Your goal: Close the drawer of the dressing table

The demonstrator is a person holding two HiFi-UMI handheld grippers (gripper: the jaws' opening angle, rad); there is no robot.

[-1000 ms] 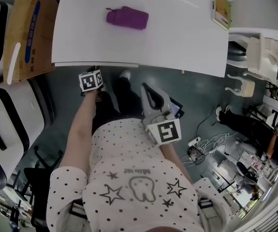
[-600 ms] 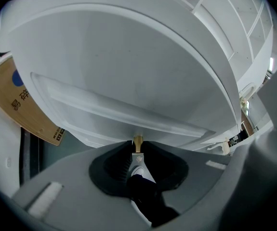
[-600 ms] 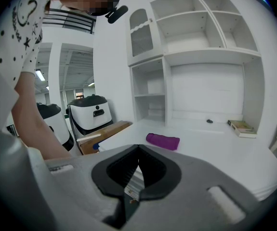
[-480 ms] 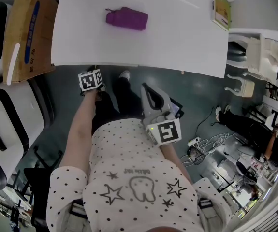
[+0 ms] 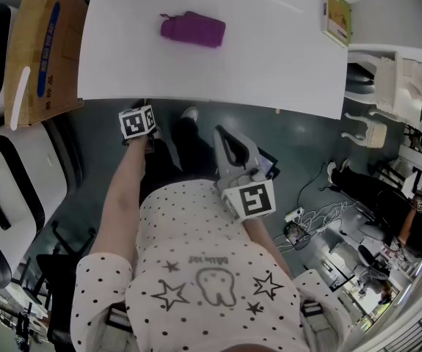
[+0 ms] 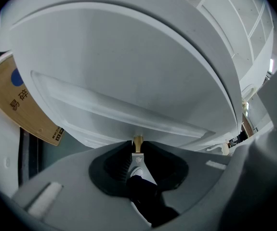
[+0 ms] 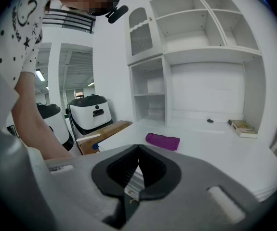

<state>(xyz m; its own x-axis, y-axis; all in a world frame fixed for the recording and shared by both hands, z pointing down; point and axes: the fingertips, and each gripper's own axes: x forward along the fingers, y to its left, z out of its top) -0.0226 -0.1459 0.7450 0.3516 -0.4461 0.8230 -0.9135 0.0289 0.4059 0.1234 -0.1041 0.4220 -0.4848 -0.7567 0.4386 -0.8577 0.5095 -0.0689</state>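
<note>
The drawer knob [image 6: 138,142] is clenched by the left gripper [image 6: 137,154], the right gripper [image 7: 138,161] closed empty; jamming could be caused by a skewed push.

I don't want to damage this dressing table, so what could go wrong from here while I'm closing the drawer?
1. The left gripper has its jaws closed on the brass knob only at their very tips, so an angled push could slip off and scrape the drawer front.
2. The cardboard box leans right beside the table on that side, so your left arm might bump it.
</note>
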